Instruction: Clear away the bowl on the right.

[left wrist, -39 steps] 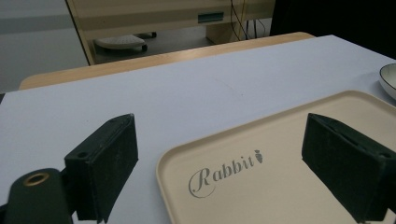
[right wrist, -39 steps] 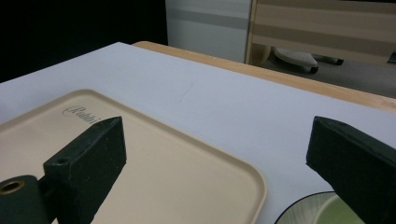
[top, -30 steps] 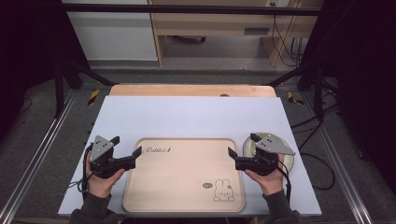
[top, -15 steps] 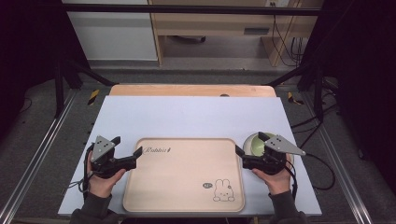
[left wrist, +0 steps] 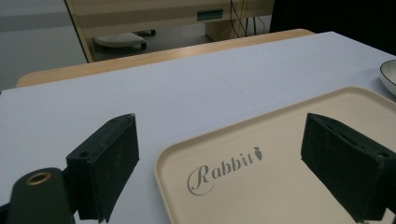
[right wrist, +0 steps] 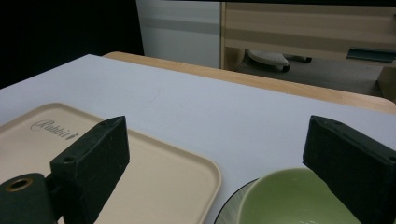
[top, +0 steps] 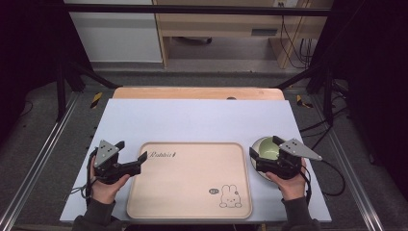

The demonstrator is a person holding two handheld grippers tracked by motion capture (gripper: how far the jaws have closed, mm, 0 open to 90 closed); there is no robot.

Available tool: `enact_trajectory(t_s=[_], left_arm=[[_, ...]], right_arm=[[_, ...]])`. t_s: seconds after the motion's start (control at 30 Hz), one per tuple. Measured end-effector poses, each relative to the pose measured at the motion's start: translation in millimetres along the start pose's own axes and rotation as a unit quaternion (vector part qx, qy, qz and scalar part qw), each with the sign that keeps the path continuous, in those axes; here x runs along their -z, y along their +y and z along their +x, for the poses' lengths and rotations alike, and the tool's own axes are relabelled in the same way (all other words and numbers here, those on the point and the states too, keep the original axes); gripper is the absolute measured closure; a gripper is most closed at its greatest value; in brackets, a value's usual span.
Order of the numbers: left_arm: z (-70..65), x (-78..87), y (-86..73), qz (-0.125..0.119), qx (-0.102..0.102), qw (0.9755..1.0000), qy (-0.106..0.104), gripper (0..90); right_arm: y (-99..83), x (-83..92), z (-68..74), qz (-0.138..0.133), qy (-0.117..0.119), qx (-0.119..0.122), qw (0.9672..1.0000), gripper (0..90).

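A beige tray (top: 192, 178) with "Rabbit" lettering and a small rabbit drawing lies flat at the front middle of the table. To its right stands a green bowl (top: 266, 150) on a pale dish with a dark rim. My left gripper (top: 139, 162) is open at the tray's near-left corner, and the tray (left wrist: 280, 140) lies below my left gripper (left wrist: 219, 140). My right gripper (top: 255, 161) is open low over the bowl's near side. In the right gripper view the bowl (right wrist: 289, 200) sits below my right gripper (right wrist: 217, 140), with the tray (right wrist: 154, 177) to its left.
A pale blue-white sheet (top: 202, 120) covers the table, leaving a wooden strip (top: 192, 93) along the far edge. Black frame poles (top: 62, 77) stand at both sides. Cables (top: 332, 168) trail off the right edge. A wooden cabinet (top: 221, 29) stands beyond the table.
My right gripper has shifted slightly to the right, so more of the green bowl shows at its left. The left gripper has hardly moved.
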State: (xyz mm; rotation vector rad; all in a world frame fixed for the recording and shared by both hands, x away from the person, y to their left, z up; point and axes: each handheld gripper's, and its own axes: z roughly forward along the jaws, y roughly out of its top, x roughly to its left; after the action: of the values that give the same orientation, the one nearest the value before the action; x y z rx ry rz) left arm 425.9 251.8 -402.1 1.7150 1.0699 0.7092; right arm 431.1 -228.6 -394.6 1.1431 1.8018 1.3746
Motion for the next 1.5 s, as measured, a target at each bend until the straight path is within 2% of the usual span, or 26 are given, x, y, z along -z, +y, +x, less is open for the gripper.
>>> enact_trajectory(t_s=[0.37, 0.77, 1.07, 1.33, 1.5], left_arm=[[-1.4, 0.2, -0.7, 0.001, -0.004, 1.0000, -0.001, 11.0], [-3.1, -0.4, -1.3, 0.003, -0.007, 1.0000, -0.001, 11.1], [-3.3, -1.2, -1.8, 0.006, -0.009, 0.9999, 0.000, 11.2], [-3.6, -1.3, -1.8, 0.005, -0.009, 0.9999, 0.000, 11.4], [-3.2, -2.1, -2.2, 0.007, -0.009, 0.9999, 0.000, 11.4]], right_arm=[[0.9, 6.3, -12.6, 0.022, -0.030, -0.012, 0.9992, 12.7], [1.9, 10.2, -19.3, 0.038, -0.050, -0.012, 0.9979, 14.4], [1.4, 14.7, -28.4, 0.050, -0.068, -0.024, 0.9962, 16.6], [-2.6, 13.4, -35.9, 0.067, -0.087, -0.043, 0.9931, 17.7], [-7.1, 10.8, -42.9, 0.088, -0.105, -0.048, 0.9894, 19.4]])
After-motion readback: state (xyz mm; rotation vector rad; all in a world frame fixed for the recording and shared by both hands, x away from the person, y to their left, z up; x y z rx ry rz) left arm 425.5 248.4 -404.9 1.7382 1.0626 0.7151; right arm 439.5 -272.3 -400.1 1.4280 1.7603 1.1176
